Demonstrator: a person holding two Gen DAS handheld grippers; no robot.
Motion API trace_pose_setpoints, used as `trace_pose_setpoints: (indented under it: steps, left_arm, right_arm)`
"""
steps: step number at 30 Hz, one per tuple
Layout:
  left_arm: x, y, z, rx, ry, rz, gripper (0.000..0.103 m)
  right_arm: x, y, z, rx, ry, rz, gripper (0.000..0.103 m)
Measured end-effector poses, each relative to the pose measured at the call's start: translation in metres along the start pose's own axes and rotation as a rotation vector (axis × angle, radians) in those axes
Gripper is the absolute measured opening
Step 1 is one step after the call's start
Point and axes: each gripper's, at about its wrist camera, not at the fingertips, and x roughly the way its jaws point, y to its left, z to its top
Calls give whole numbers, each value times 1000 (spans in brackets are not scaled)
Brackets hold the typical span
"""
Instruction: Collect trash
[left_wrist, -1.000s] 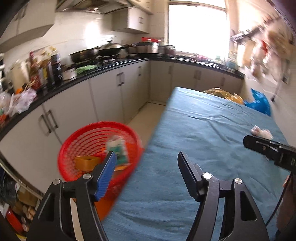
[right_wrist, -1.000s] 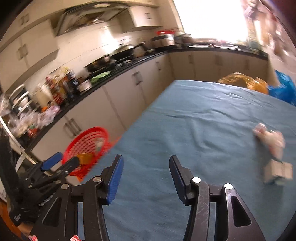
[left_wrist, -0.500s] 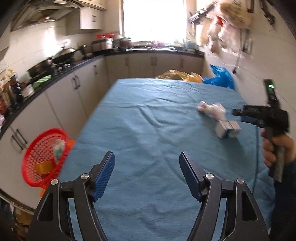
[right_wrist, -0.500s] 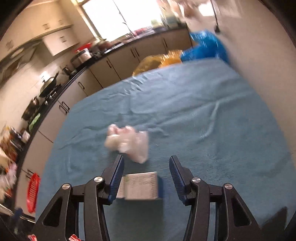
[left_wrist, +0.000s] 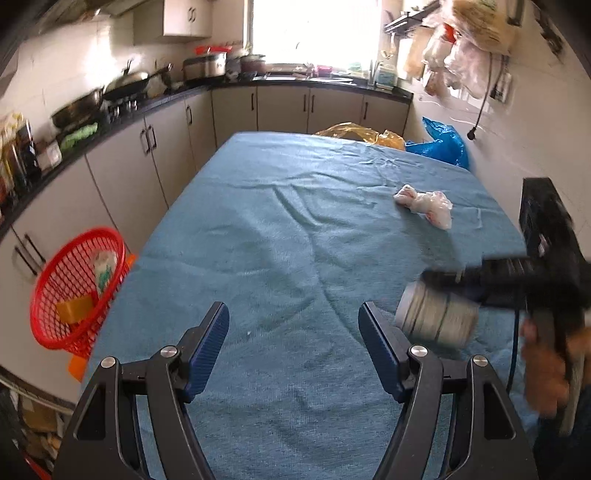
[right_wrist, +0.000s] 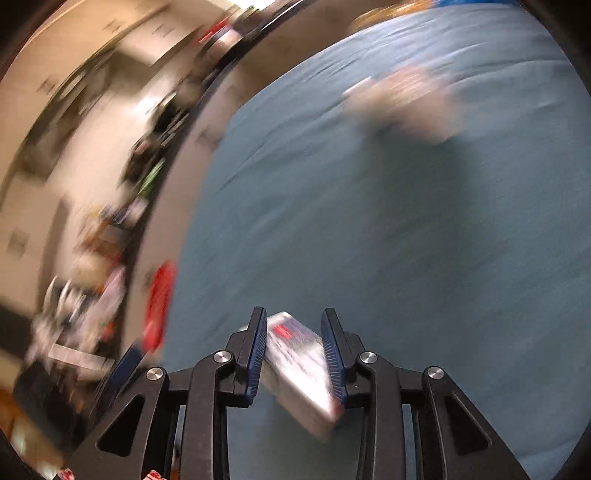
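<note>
The right gripper (right_wrist: 293, 354) is closing on a small white carton (right_wrist: 299, 369) — the box sits tilted between its blue pads, over the blue-clothed tabletop (left_wrist: 288, 229) close to its right edge. The left gripper (left_wrist: 293, 332) hangs spread with nothing between its fingers, above the near end of the tabletop. A crumpled white wrapper (left_wrist: 424, 203) lies towards the far right corner — the red basket (left_wrist: 74, 291) stands off the left edge with a few scraps inside.

No legible text, even on the blurred small box (right_wrist: 299, 365).
</note>
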Motion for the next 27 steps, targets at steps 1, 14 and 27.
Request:
trace_pose_setpoints:
  steps: [1, 14, 27]
  left_arm:
    - [2, 3, 0, -17, 16, -19, 72]
    - [9, -37, -15, 102, 85, -291, 79]
    - [10, -107, -58, 805, -5, -310, 86]
  right_arm:
    - [-1, 6, -1, -11, -11, 4, 34]
    - [-60, -23, 19, -20, -203, -147, 34]
    - [-53, -43, 18, 17, -199, -125, 37]
